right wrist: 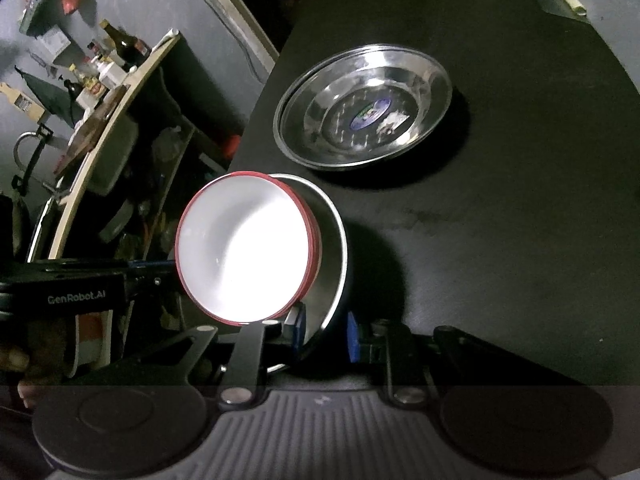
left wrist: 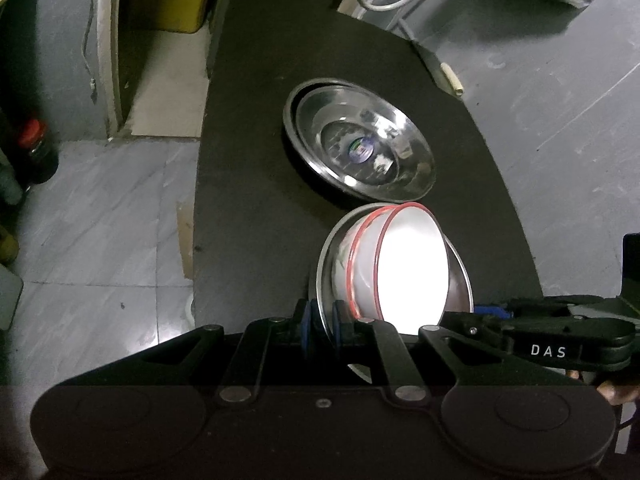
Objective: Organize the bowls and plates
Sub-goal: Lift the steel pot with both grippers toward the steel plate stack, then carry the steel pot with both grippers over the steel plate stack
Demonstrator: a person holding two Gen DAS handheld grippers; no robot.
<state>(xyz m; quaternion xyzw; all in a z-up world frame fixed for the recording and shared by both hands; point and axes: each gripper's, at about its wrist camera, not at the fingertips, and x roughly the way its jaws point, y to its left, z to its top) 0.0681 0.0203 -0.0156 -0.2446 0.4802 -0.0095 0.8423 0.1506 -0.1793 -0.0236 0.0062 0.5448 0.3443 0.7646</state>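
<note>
A steel bowl (left wrist: 325, 258) (right wrist: 334, 240) with red-rimmed white bowls (left wrist: 408, 268) (right wrist: 244, 244) nested in it is tilted on its side over the near end of the black table (left wrist: 248, 160) (right wrist: 500, 200). My left gripper (left wrist: 322, 322) is shut on the steel bowl's near rim and shows at the left edge of the right wrist view (right wrist: 160, 276). My right gripper (right wrist: 325, 332) is shut on the opposite rim, blue pads on either side of the wall; its tip shows in the left wrist view (left wrist: 492, 312). Stacked steel plates (left wrist: 360, 140) (right wrist: 364, 108) lie flat farther back.
A pale-handled tool (left wrist: 450, 78) (right wrist: 568, 0) lies at the table's far right edge. Left of the table are tiled floor (left wrist: 100, 220), a yellow box (left wrist: 172, 4), a red-capped bottle (left wrist: 36, 148) and a cluttered shelf with bottles (right wrist: 112, 60).
</note>
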